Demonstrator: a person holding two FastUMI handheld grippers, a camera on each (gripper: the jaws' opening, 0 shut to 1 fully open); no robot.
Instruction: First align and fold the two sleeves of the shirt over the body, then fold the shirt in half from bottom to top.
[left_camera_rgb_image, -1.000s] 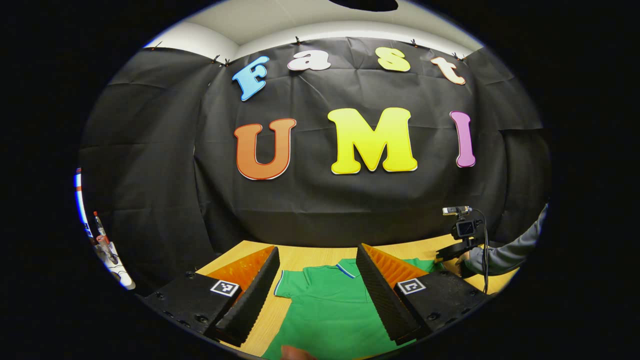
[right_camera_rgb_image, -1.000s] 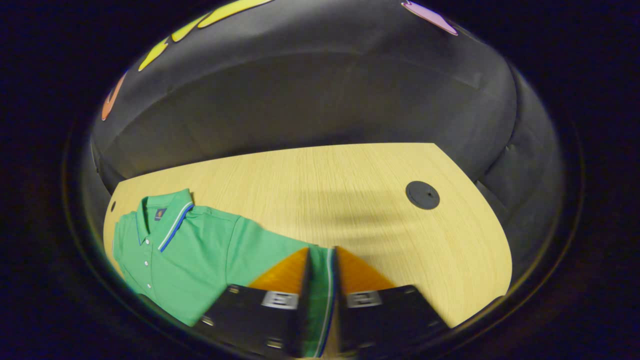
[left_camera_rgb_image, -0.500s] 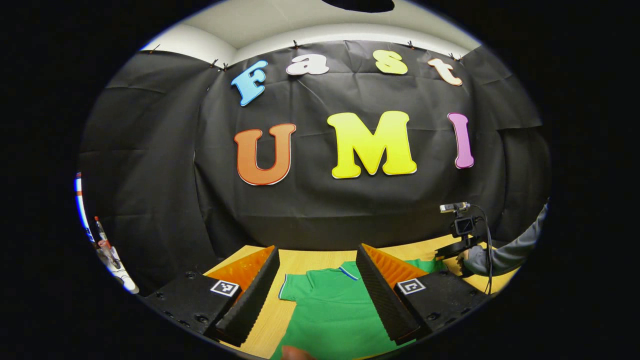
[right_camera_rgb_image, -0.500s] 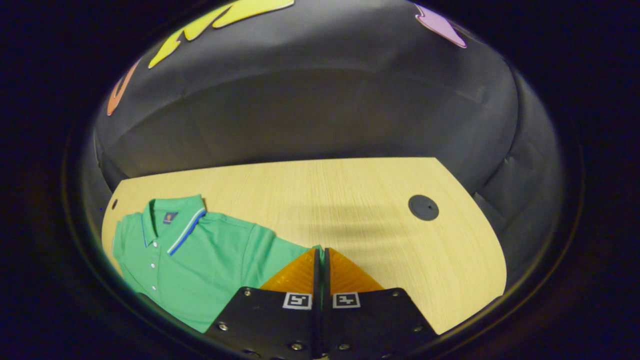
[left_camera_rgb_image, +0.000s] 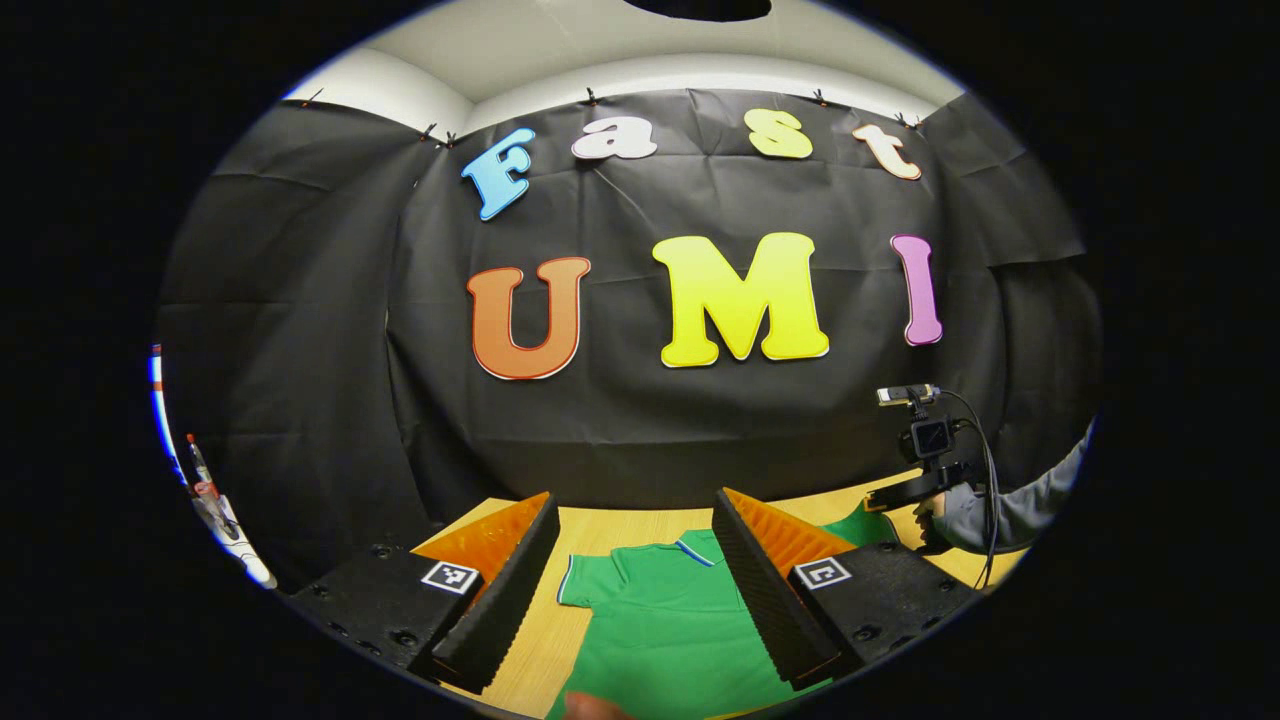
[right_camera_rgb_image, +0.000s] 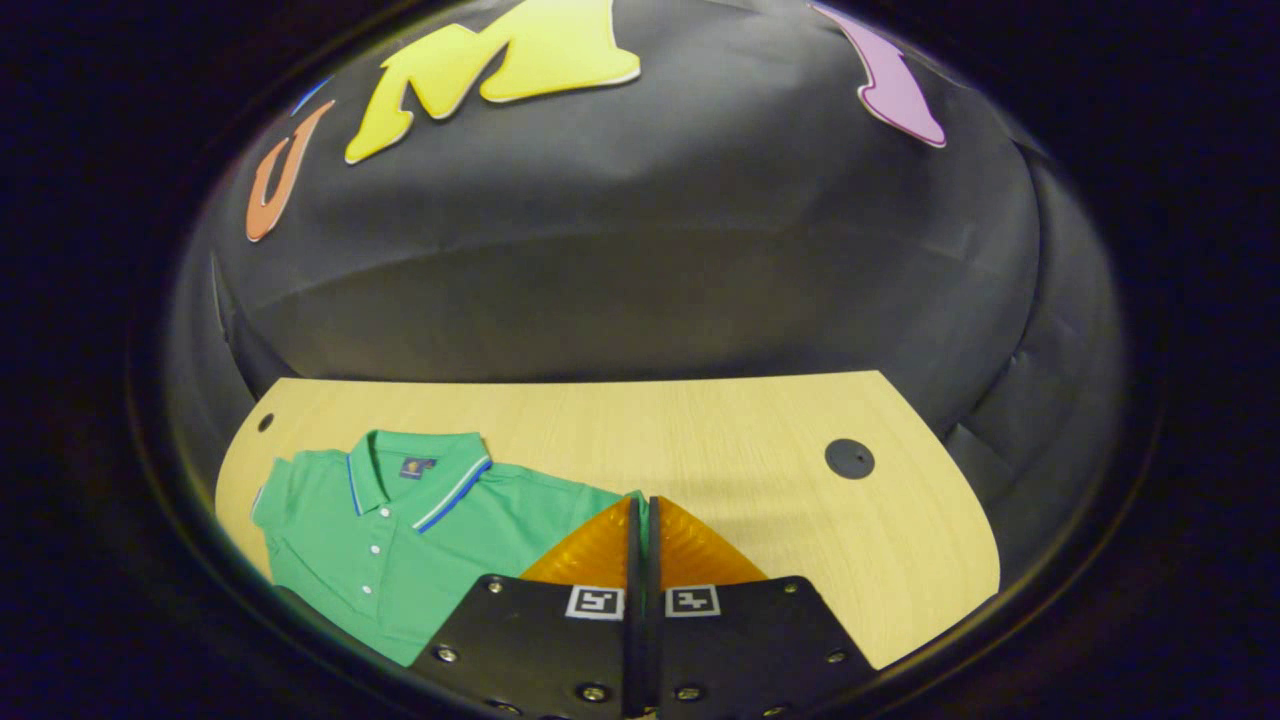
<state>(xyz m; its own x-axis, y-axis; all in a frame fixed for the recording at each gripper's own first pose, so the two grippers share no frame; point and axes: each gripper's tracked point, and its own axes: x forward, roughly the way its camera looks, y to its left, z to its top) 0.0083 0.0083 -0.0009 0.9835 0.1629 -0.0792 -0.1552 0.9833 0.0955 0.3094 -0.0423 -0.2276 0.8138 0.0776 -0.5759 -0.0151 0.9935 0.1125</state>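
The table (right_camera_rgb_image: 720, 440), pale wood, carries the green shirt (right_camera_rgb_image: 400, 540), which lies flat toward its left end in the right gripper view, collar to the far side and button placket up. A dark round cap (right_camera_rgb_image: 850, 458) sits in the tabletop well apart from the shirt, on the right.

The right gripper (right_camera_rgb_image: 641, 520) has its 2 fingers drawn together with a thin strip of green cloth between them at the tip. It grips the end of the right sleeve (right_camera_rgb_image: 600, 498), which runs out from the shoulder to the fingers. In the left gripper view the same tool appears far off at the right, held by a hand in a grey sleeve (left_camera_rgb_image: 1010, 505).

The left gripper (left_camera_rgb_image: 640, 560) stands with its fingers wide apart, above the shirt and gripping nothing. The left sleeve (left_camera_rgb_image: 585, 580) lies flat just below and between them.

Judgement: step 1, the sleeve folding, is in hand and neither sleeve lies over the body yet. The next move calls for carrying the held sleeve inward across the chest, keeping its edge square with the side seam. The left tool must then descend and close on its own sleeve cuff.
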